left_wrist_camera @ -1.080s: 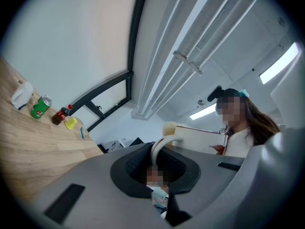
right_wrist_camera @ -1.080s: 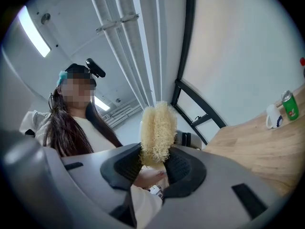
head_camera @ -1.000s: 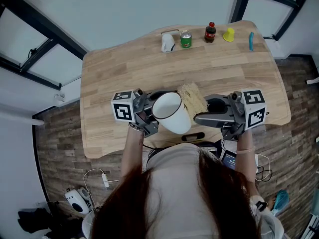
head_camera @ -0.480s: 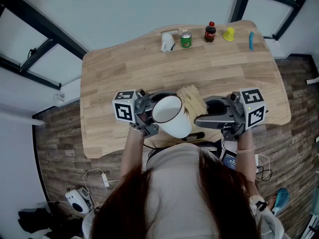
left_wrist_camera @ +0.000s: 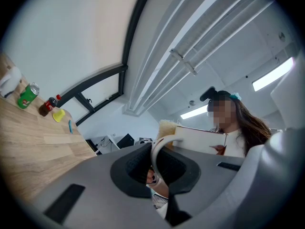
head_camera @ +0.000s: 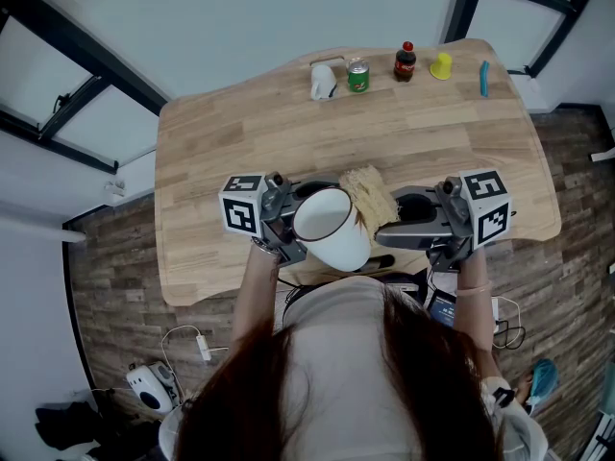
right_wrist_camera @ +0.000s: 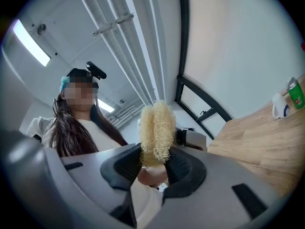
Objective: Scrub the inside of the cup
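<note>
A white cup (head_camera: 332, 226) with a dark rim is held tilted above the table's near edge, its mouth facing up toward the head camera. My left gripper (head_camera: 291, 221) is shut on the cup's handle (left_wrist_camera: 159, 149), which shows as a white loop between the jaws in the left gripper view. My right gripper (head_camera: 384, 221) is shut on a pale yellow loofah scrubber (head_camera: 370, 192); in the right gripper view the scrubber (right_wrist_camera: 156, 132) sticks up from between the pads. The scrubber lies against the cup's right rim.
The wooden table (head_camera: 240, 133) carries, along its far edge, a white cup (head_camera: 323, 81), a green can (head_camera: 358, 75), a dark bottle (head_camera: 405, 62), a yellow cup (head_camera: 441, 66) and a blue item (head_camera: 484, 78). A person's torso and hair fill the bottom of the head view.
The cup and left gripper have shifted slightly right and down toward the scrubber. The right gripper has barely moved.
</note>
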Tool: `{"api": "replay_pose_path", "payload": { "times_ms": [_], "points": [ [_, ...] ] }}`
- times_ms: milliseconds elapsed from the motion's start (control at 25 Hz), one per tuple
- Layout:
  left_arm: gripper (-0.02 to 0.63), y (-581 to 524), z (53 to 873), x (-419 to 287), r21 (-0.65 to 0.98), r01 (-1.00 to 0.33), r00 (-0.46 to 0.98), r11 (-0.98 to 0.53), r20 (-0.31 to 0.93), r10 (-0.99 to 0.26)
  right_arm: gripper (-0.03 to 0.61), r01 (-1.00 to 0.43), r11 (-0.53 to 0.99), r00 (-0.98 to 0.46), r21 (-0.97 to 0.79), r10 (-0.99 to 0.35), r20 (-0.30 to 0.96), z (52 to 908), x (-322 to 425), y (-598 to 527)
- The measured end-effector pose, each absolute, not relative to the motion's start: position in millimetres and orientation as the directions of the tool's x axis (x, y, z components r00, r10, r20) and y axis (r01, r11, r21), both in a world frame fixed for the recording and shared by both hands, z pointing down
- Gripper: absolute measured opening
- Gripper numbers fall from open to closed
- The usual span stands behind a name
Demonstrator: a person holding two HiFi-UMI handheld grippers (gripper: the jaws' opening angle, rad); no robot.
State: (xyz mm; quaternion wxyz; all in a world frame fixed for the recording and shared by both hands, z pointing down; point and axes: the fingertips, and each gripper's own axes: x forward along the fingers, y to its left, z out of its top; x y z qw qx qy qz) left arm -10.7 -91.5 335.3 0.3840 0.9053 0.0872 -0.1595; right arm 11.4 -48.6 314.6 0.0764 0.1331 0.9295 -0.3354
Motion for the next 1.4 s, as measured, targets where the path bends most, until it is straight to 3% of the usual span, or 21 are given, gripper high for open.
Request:
{"api": "replay_pose_path", "payload": {
  "times_ms": [840,1400],
  "points": [
    [0.028,-84,330,-6,0.665,0.338,0.919,-0.666,-0.384,0.083,0.137,0.32,0.723,-0.946,-0.613,0.211,-0.245,314,10,-46],
    [0.028,-100,340,-5,0.73,0.268,0.934,-0.628,-0.357,-0.017,0.135,0.232,0.751,-0.968,-0.619,0.117,-0.222,318,16,-61]
  ]
}}
